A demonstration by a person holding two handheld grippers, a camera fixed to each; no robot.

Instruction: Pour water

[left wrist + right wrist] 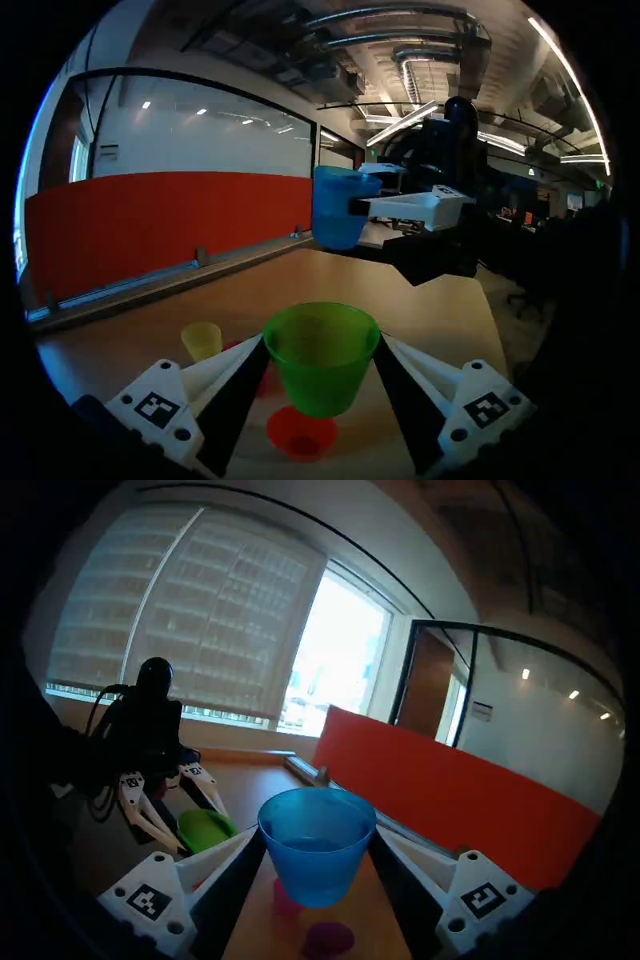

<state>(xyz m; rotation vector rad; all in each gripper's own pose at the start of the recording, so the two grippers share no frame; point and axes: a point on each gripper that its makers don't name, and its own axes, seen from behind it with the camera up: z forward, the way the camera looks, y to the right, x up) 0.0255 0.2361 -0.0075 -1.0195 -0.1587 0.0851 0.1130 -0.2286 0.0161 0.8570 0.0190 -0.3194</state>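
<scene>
The green cup (322, 356) is clamped between both fingers of the left gripper (322, 346) and held upright over the table (416, 312). The blue cup (317, 844), with water in it, is gripped likewise by the right gripper (317, 832), toward the table's far edge. A yellow cup (202, 339) and a red cup (302, 432) are seen on the table below.

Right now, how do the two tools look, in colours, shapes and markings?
The left tool and the right tool look alike. Each has two long tapered fingers, white outside with black inner pads, and each finger bears a square black-and-white marker near its base, beside small screws. Seen from farther off, each tool sits on a bulky black body. Dark cables hang by the left one.
</scene>
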